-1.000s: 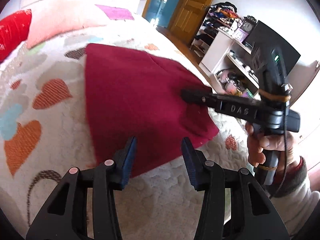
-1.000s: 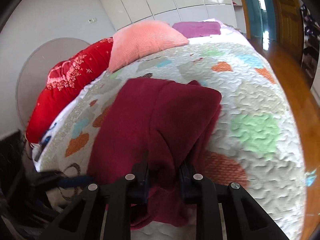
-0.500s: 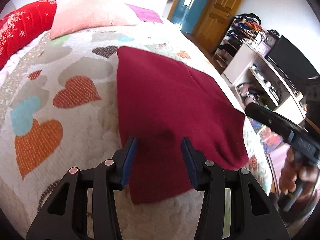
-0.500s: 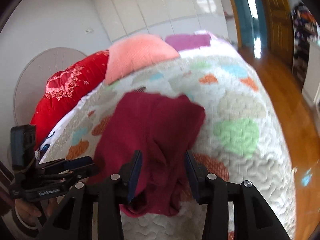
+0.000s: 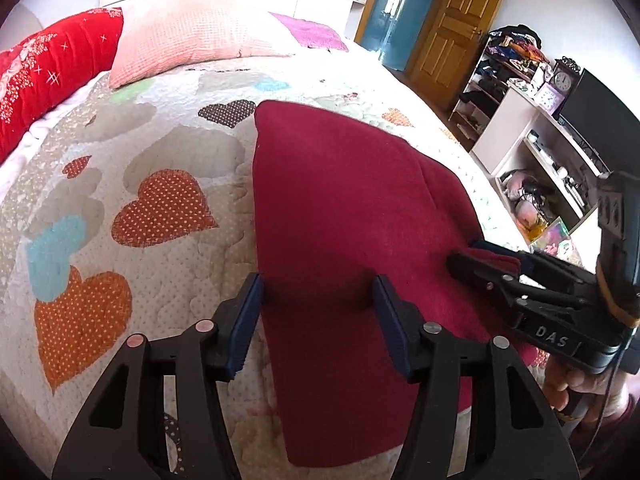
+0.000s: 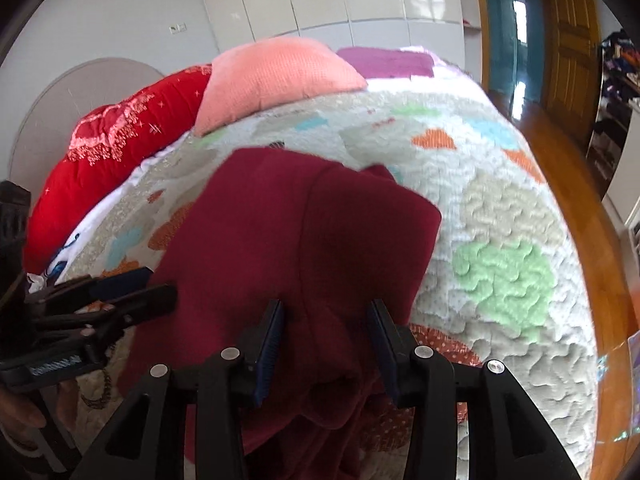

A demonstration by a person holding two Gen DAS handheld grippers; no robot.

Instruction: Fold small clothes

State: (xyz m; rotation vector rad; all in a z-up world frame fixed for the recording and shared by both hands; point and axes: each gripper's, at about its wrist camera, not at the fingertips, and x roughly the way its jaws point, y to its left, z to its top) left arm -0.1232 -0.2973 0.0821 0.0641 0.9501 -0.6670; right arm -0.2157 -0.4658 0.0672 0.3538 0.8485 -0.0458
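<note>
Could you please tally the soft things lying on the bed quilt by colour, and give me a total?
Dark red garment: 1
Red pillow: 1
Pink pillow: 1
Purple pillow: 1
Total: 4

A bed [image 5: 168, 184] carries everything here, covered by a pale quilted bedspread [image 6: 500, 216] stitched with hearts in orange, blue, green, brown and grey. A dark red garment [image 5: 340, 208] lies folded flat on the quilt near its front edge, its right side bunched and rumpled where it runs toward the bed's edge. At the head of the bed a pink pillow [image 5: 188, 36] rests on the quilt, with a red cushion [image 5: 52, 68] touching its left side and a purple cloth [image 5: 308, 34] just to its right
</note>
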